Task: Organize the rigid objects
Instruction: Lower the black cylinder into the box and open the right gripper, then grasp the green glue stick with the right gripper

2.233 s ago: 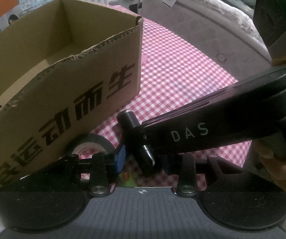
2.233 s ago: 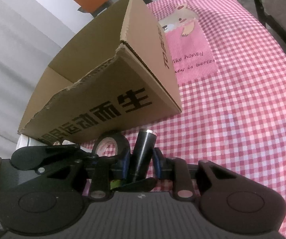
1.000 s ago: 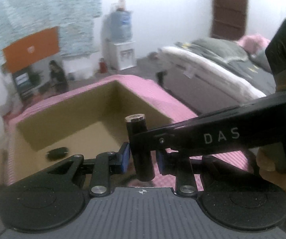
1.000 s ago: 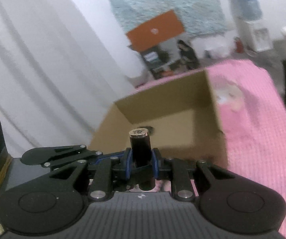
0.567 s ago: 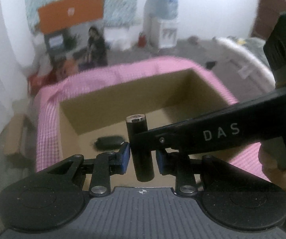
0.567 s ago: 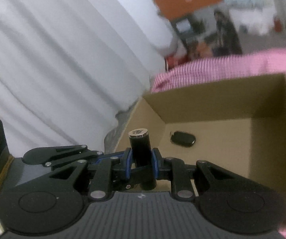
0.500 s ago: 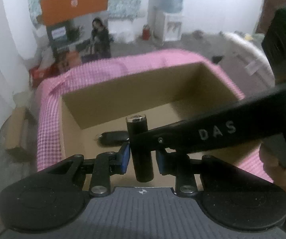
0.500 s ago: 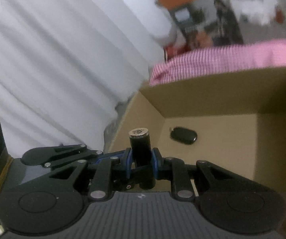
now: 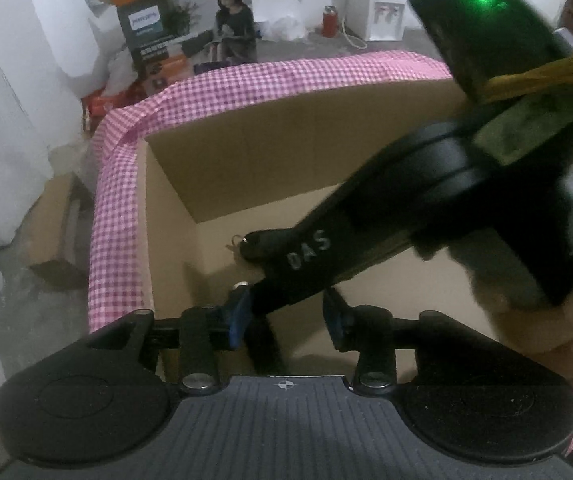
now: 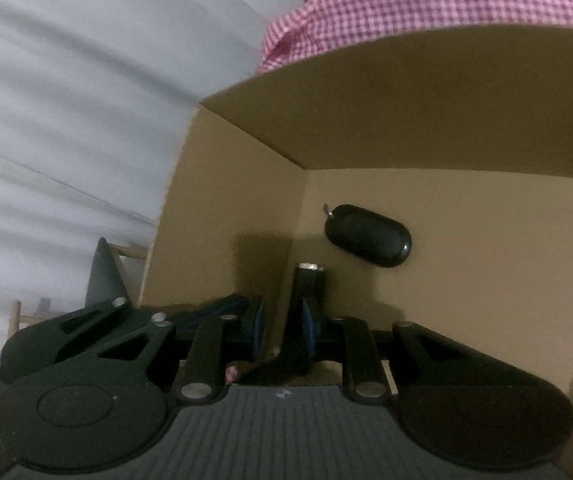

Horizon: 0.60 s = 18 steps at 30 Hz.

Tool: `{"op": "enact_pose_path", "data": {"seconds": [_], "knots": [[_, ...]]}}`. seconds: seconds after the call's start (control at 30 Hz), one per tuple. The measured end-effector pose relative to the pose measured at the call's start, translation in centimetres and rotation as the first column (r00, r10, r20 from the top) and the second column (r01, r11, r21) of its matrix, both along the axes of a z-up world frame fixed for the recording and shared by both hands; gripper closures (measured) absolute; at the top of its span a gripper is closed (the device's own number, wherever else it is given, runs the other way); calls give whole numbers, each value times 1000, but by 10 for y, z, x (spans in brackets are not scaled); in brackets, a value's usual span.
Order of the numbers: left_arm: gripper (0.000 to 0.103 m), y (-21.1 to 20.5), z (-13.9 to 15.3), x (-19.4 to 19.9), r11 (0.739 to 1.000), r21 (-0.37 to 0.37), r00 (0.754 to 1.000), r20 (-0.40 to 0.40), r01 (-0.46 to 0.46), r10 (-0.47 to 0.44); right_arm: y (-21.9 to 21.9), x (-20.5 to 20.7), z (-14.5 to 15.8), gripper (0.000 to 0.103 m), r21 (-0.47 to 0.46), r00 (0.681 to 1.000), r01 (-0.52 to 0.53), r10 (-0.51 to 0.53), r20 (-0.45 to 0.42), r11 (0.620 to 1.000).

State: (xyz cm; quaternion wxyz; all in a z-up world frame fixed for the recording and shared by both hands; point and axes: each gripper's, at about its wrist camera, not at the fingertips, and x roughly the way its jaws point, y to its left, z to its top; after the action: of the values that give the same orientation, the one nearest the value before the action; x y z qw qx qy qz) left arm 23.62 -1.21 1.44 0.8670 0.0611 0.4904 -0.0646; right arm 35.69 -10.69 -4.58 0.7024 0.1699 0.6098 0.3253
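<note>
Left gripper: fingers spread wide, holding nothing, over the box's near edge.
Right gripper: fingers spread apart; the black tube leans on its right finger.
Black tube: inside the cardboard box, near the left wall.
Key fob: flat on the box floor, near the back left corner.
Checked cloth: under the box.
</note>
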Motion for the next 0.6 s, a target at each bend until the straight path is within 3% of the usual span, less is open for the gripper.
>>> {"op": "enact_pose_path", "data": {"seconds": [0.2, 0.37, 0.4, 0.43, 0.5, 0.6], "knots": [[56, -1, 16, -13, 1000, -12, 998, 62, 6, -5, -10, -3, 9, 80, 26, 998, 39, -40, 41, 999], [53, -7, 43, -45, 998, -33, 986, 159, 51, -46, -44, -36, 46, 76, 56, 986, 81, -88, 142, 995], [51, -9, 49, -54, 997, -43, 983, 177, 65, -57, -52, -45, 54, 68, 65, 981, 92, -101, 167, 994], [51, -11, 53, -62, 996, -53, 980, 190, 77, -65, -63, -58, 64, 54, 74, 973, 108, -121, 195, 991], [48, -16, 61, -79, 991, -76, 972, 217, 108, -89, -80, -80, 80, 42, 87, 955, 136, -154, 253, 987], [48, -26, 68, -105, 982, -88, 959, 243, 168, -142, -107, -116, 101, 42, 86, 920, 197, -214, 329, 977]]}}
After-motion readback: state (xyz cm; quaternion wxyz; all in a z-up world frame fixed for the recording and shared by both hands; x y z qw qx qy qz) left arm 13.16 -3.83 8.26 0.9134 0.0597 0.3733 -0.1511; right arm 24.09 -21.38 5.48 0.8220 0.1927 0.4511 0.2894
